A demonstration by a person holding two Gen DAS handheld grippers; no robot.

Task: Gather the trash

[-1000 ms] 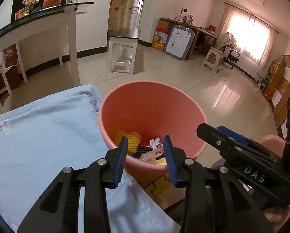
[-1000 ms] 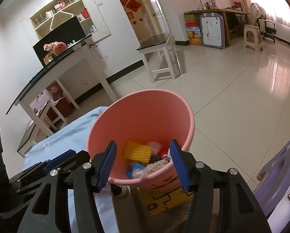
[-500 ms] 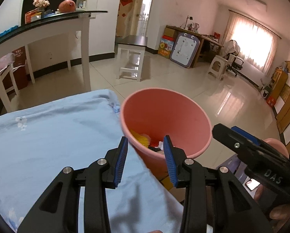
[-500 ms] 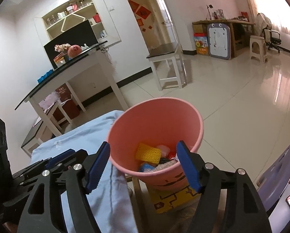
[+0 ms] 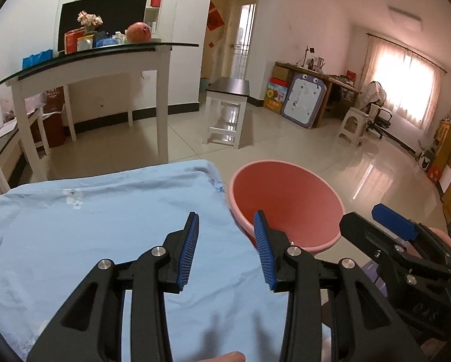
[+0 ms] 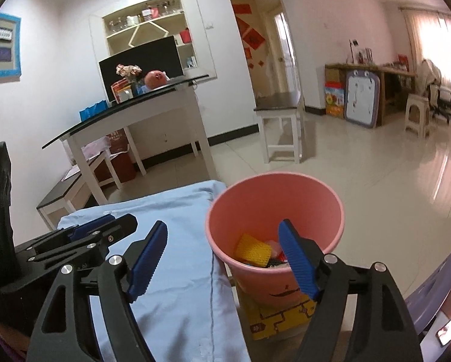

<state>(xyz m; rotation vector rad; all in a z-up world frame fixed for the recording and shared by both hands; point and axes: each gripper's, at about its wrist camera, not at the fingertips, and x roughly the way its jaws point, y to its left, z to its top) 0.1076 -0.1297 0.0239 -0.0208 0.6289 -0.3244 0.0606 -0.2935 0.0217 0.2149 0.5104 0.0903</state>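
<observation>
Pink plastic bin (image 6: 273, 211), trash (image 6: 252, 249) inside, stands just beside the blue-clothed tabletop (image 5: 104, 226). Right hand-held gripper (image 6: 222, 259) is opening, empty; left hand-held gripper (image 5: 225, 250) is spread, empty. Any remaining scraps are possibly hidden; a careless swing could tip the bin.

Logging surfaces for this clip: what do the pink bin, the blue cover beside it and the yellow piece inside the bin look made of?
Pink bin: likely moulded plastic, smooth with a soft sheen and thin rolled rim. Blue cover: woven cloth, matte, creased, with a stitched seam. Yellow piece: probably foam netting, judging by its ribbed mesh texture.
</observation>
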